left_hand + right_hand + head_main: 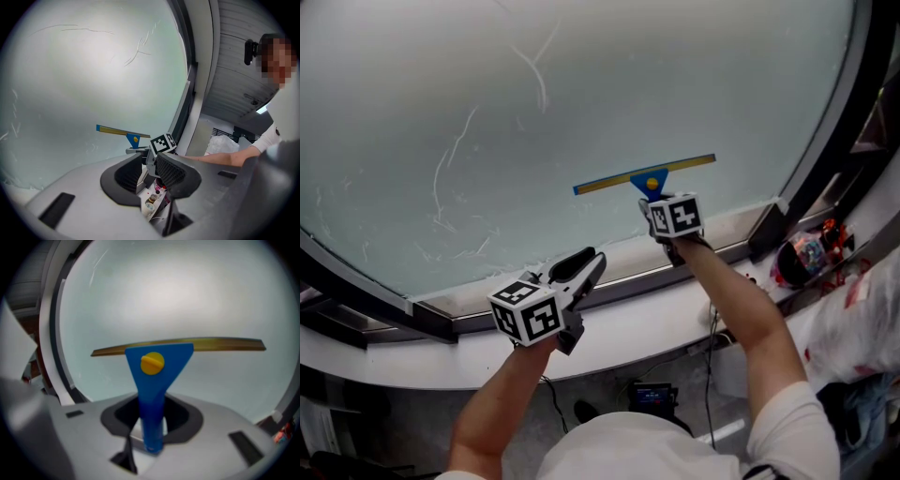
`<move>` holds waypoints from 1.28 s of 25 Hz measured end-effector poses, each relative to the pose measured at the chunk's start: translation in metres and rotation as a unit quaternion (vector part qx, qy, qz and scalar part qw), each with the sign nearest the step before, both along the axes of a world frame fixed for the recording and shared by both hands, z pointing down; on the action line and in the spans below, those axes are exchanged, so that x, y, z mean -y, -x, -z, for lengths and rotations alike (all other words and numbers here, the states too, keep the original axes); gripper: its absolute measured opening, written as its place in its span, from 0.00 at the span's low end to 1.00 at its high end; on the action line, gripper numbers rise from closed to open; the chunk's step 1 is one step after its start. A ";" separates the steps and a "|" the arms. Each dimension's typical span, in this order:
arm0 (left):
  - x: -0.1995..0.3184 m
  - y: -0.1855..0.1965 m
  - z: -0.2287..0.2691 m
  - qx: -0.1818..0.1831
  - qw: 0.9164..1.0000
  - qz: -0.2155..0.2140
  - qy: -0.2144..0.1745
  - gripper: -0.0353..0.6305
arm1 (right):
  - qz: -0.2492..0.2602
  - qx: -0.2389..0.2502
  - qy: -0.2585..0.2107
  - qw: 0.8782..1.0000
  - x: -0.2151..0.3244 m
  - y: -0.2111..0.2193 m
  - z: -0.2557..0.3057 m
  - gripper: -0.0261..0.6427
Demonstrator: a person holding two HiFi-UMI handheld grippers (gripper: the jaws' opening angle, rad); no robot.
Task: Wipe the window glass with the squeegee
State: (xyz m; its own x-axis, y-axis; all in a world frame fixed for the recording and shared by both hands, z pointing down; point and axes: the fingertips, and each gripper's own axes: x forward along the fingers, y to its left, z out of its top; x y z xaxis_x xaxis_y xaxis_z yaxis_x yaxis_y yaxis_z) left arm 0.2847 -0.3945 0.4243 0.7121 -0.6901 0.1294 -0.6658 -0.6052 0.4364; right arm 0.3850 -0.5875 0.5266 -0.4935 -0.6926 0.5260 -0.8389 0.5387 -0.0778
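A blue squeegee [649,178] with a yellow knob and a brass-coloured blade lies with its blade against the lower part of the frosted window glass [581,112]. My right gripper [661,202] is shut on its blue handle [152,413], and the blade [187,345] runs almost level across the right gripper view. The left gripper [586,267] hovers over the white sill at lower left, jaws apart with nothing between them. In the left gripper view the squeegee [123,132] shows beyond the left gripper [152,173].
Thin scratch-like streaks [455,159] mark the glass. A dark window frame [825,141] runs down the right side, a white sill [675,319] along the bottom. Red and dark items [806,255] and a white plastic bag [862,319] lie at right.
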 end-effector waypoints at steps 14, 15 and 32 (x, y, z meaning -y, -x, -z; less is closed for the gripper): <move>0.003 -0.004 -0.041 -0.011 0.999 0.007 0.039 0.24 | 0.004 -0.011 0.036 0.999 -0.002 -0.001 -0.049 0.25; 0.003 -0.004 -0.044 -0.012 0.999 0.007 0.042 0.24 | 0.005 -0.013 0.038 0.999 -0.002 -0.002 -0.052 0.25; 0.002 -0.011 -0.078 -0.019 0.997 0.009 0.073 0.24 | 0.008 -0.033 0.071 0.997 -0.012 -0.005 -0.103 0.25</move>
